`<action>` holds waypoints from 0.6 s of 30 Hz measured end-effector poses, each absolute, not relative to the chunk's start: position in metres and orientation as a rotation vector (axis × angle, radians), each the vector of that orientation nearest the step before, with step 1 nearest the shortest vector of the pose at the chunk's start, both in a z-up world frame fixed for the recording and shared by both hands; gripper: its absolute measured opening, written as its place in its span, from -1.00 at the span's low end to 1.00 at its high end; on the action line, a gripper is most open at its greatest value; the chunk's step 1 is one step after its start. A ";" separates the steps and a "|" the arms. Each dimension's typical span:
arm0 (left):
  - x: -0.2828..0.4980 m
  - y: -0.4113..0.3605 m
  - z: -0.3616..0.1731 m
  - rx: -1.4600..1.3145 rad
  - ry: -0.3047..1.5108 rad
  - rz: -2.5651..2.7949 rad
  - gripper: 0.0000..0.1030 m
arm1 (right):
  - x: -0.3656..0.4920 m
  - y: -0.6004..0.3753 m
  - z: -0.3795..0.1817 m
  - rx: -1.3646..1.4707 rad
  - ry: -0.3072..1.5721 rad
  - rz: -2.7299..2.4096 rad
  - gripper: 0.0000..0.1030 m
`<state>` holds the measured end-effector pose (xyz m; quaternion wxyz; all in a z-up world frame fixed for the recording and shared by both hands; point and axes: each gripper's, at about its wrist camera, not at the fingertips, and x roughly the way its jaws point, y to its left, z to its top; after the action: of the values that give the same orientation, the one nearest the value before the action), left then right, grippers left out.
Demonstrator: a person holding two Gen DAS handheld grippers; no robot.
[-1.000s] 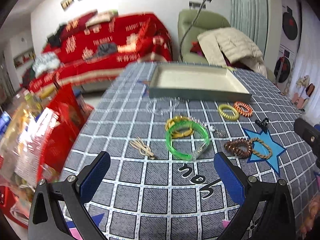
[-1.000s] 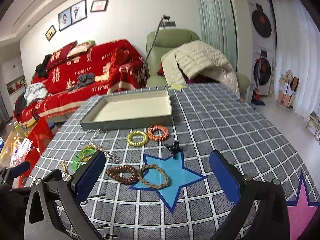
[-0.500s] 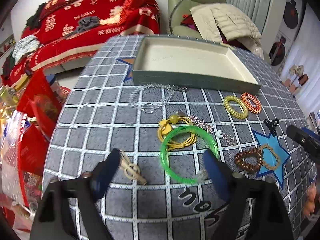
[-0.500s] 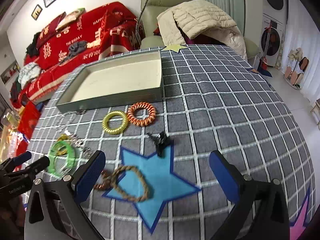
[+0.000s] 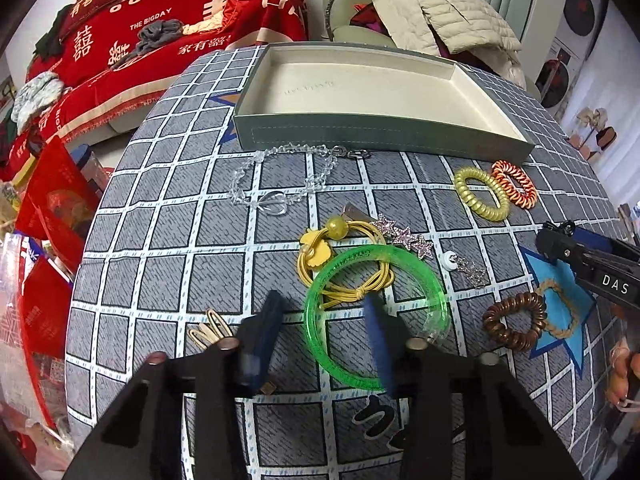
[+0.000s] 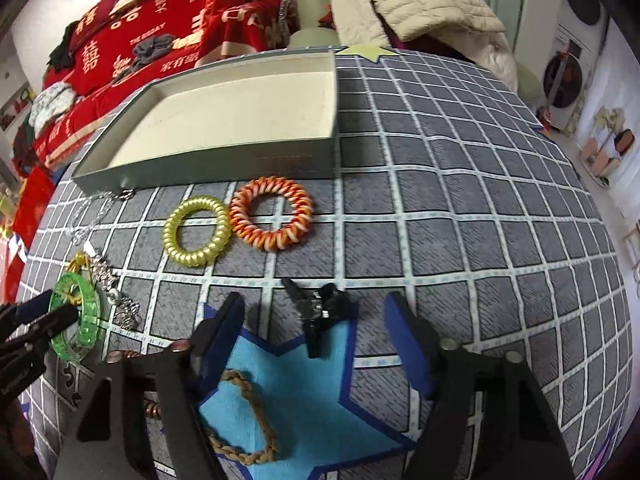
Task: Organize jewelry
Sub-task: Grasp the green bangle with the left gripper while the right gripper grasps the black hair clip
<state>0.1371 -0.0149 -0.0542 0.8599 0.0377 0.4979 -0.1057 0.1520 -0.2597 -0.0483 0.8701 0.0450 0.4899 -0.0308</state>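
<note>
A green bangle (image 5: pixel 424 272) lies flat on the checked tablecloth, over a yellow elastic tie (image 5: pixel 340 256). My left gripper (image 5: pixel 323 300) points down at it with its jaws closing. One finger is inside the ring and the other outside, with the near-left rim between them and the pads not touching it. In the right wrist view a black claw clip (image 6: pixel 320 316) lies on a blue star patch (image 6: pixel 304 392). My right gripper (image 6: pixel 315 300) straddles it, jaws closing, with gaps on both sides. The grey tray (image 5: pixel 384 136) behind holds nothing.
Loose on the cloth are a yellow coil tie (image 6: pixel 196 232), an orange coil tie (image 6: pixel 272 214), a brown coil tie (image 5: pixel 514 322), a braided ring (image 6: pixel 248 420), a clear bead bracelet (image 5: pixel 280 184), a star clip (image 5: pixel 404 236) and beige clips (image 5: pixel 212 332). Red bags (image 5: pixel 48 240) stand off the left edge.
Both grippers have come down and forward toward the table and their jaws have narrowed. The left now straddles the bangle's rim and the right straddles the black clip.
</note>
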 end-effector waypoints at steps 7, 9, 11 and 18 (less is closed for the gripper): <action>0.138 -0.015 -0.054 0.089 1.036 -0.230 -0.44 | 0.152 -0.255 -0.045 0.078 1.026 -0.051 -0.48; 0.138 -0.013 -0.053 0.075 1.034 -0.232 -0.44 | 0.151 -0.257 -0.044 0.106 1.027 -0.041 -0.48; 0.137 -0.007 -0.047 0.041 1.032 -0.239 -0.44 | 0.149 -0.262 -0.039 0.160 1.025 -0.013 -0.48; 0.151 -0.001 -0.007 -0.016 0.980 -0.281 -0.44 | 0.165 -0.270 0.004 0.242 0.960 0.074 -0.48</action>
<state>0.1511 -0.0009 -0.0067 0.8728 -0.0075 0.4691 -0.1345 0.1655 -0.2702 0.0035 0.8794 0.1159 0.4604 0.0355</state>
